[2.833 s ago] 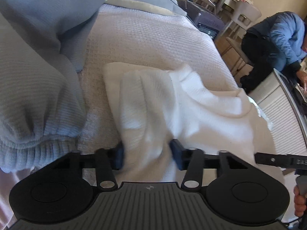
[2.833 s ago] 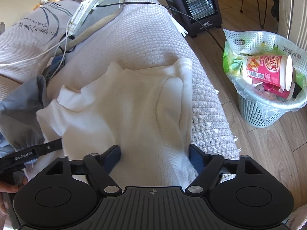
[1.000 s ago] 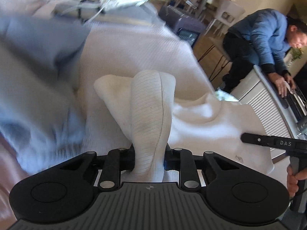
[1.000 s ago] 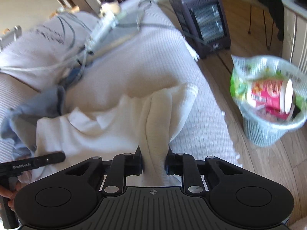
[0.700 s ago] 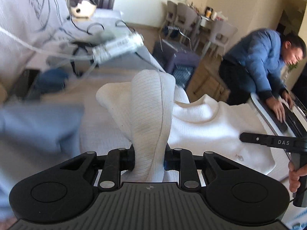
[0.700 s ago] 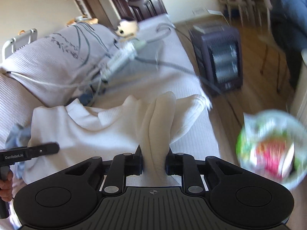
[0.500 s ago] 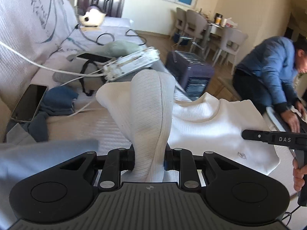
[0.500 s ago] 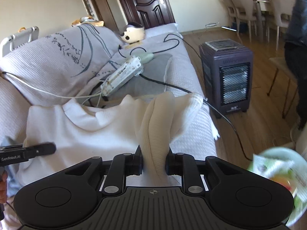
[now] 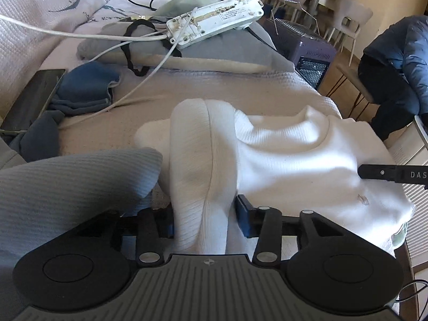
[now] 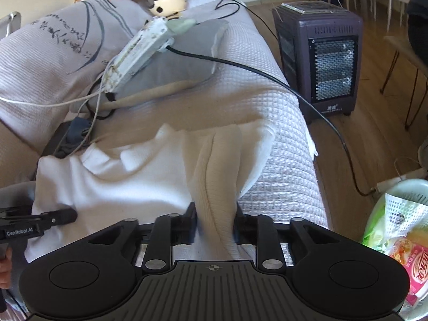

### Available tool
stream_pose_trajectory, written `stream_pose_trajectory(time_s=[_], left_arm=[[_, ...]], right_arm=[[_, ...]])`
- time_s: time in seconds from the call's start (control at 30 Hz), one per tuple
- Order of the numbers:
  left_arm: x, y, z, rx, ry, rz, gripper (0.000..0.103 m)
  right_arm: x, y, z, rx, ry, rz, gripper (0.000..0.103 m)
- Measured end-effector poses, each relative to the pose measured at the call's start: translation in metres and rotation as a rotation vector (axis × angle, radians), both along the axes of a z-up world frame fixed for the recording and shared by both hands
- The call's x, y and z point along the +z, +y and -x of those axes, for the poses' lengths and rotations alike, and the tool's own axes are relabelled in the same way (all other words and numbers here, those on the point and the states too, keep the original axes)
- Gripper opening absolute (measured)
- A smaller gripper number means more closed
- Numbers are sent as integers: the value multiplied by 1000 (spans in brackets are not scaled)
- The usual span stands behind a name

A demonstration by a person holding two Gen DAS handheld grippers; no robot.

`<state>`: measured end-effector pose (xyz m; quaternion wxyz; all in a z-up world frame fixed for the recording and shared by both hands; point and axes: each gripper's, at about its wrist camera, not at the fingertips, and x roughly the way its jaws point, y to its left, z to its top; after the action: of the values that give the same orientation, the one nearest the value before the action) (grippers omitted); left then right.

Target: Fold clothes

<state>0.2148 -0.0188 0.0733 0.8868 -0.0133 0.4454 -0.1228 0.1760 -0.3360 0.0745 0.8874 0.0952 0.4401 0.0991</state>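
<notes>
Daylight falls in patches: the white sweater (image 9: 294, 155) glares where sun strikes it and dims toward the fingers. The waffle bed cover (image 10: 281, 123) lies in soft shade. Both fisheye views bow hard at the edges and darken in the corners. Focus is sharp; the wastebasket (image 10: 396, 214) is washed out.

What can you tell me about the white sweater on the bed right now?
The white sweater is a ribbed knit with a raised collar, lying on the textured bed cover. A small dark mark sits near its hem. Each side is bunched into a ridge, the left gripper around one, the right gripper gripping the other.
</notes>
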Motion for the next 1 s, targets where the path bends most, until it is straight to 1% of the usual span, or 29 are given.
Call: stream_pose_trajectory(time_s=[0.07, 0.13, 0.23, 0.3, 0.37, 0.4, 0.47, 0.5, 0.53, 0.67, 0.77, 0.83, 0.87, 0.9, 0.93, 1.0], left_arm=[[11, 3, 5, 12, -13, -2, 41], [26, 6, 14, 25, -52, -36, 42], [54, 8, 34, 34, -154, -113, 42], [70, 6, 48, 21, -222, -139, 40], [80, 1, 58, -37, -257, -125, 29], [77, -4, 59, -55, -251, -133, 24], [71, -15, 61, -90, -241, -148, 22], [68, -20, 62, -107, -236, -156, 19], [64, -25, 62, -122, -230, -163, 18], [38, -27, 56, -129, -181, -181, 18], [17, -21, 48, -111, -139, -206, 19], [5, -17, 44, -103, -106, -190, 19], [0, -14, 42, -98, -95, -180, 21], [-4, -12, 39, -93, -83, -170, 21], [-8, -10, 36, -86, -73, -160, 21], [-11, -8, 32, -74, -62, -148, 21]], right_arm=[[3, -2, 1, -7, -4, 15, 39], [10, -4, 4, -24, -12, 31, 42], [26, -12, 14, -41, -48, 29, 43], [36, -17, 23, -38, -76, 19, 43], [45, -17, 31, -25, -118, -20, 41], [49, -15, 35, -14, -138, -38, 33], [52, -8, 41, 9, -164, -61, 30], [50, -4, 42, 16, -162, -61, 27], [47, 0, 43, 22, -154, -63, 25], [24, 5, 43, 24, -99, -50, 24], [6, -3, 42, -10, -61, -50, 21], [-3, -8, 39, -22, -42, -63, 20], [-6, -8, 38, -25, -36, -56, 17], [-10, -8, 37, -28, -31, -44, 10], [-13, -7, 35, -30, -26, -32, 8], [-19, -9, 35, -41, -25, -49, 8]])
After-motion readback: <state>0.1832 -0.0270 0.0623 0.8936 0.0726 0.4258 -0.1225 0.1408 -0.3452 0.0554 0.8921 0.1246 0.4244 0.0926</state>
